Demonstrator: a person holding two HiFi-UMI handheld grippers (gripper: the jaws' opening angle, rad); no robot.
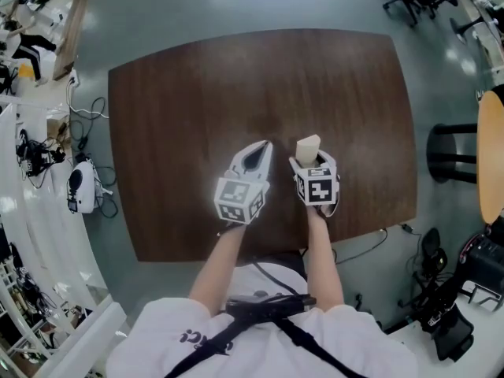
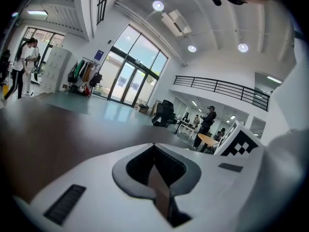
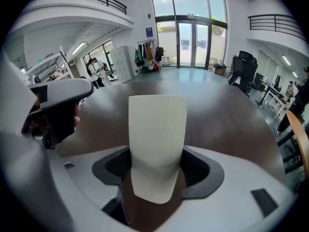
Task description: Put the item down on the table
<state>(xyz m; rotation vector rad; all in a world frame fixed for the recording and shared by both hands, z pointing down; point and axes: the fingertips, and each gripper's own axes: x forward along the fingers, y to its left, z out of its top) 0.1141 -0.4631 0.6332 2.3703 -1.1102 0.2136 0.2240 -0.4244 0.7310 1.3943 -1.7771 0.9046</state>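
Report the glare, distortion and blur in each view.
Head view: soft pale sheen on the dark brown wooden table, edges bowed. Left gripper view: fisheye with black corners, ceiling spotlights flare, near white left gripper soft. Right gripper view: glass doors overexposed, off-white paper-like piece sharp.

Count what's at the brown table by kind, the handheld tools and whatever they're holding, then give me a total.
Tools: 2 (left tool shut and empty, right tool shut on the item)
Cream item: 1
Table: 1
Total: 4
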